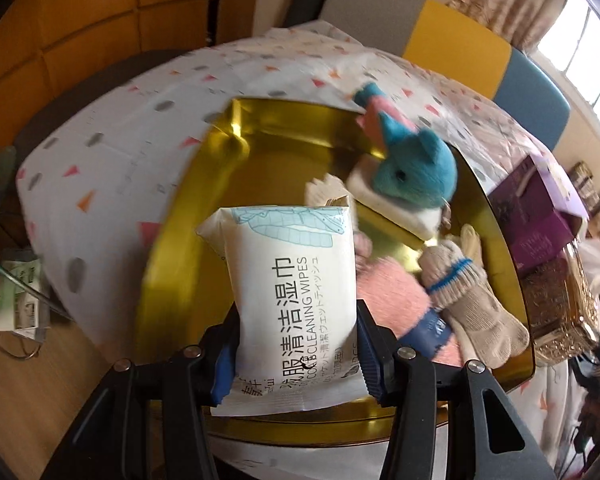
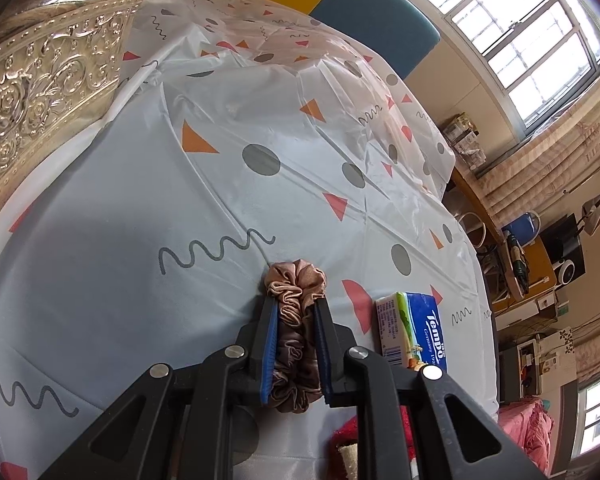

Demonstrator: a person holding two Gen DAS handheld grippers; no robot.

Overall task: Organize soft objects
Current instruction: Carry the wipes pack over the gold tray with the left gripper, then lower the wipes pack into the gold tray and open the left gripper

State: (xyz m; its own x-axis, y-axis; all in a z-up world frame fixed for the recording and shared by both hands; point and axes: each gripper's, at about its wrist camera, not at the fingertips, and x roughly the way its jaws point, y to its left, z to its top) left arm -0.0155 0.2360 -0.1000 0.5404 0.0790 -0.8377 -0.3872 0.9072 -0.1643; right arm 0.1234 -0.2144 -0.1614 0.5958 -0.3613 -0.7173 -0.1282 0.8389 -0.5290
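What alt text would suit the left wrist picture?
The left gripper holds a white pack of wipes above a gold tray containing a blue plush toy, a pink cloth and a beige sock.

white wipes pack [image 1: 294, 280], gold tray [image 1: 220, 148], teal plush [image 1: 418, 168], bronze scrunchie [image 2: 296, 308]

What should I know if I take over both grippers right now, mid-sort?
Left gripper: shut on the white pack of cleaning wipes, held over the gold metal tray.
Right gripper: shut on the brown satin scrunchie, low over the patterned tablecloth; contact unclear.
Already in the tray: blue plush toy, pink fuzzy sock, beige knit glove.
Left: place the wipes and scrunchie, then probably the blue Tempo tissue pack lying on the cloth beside the right gripper.
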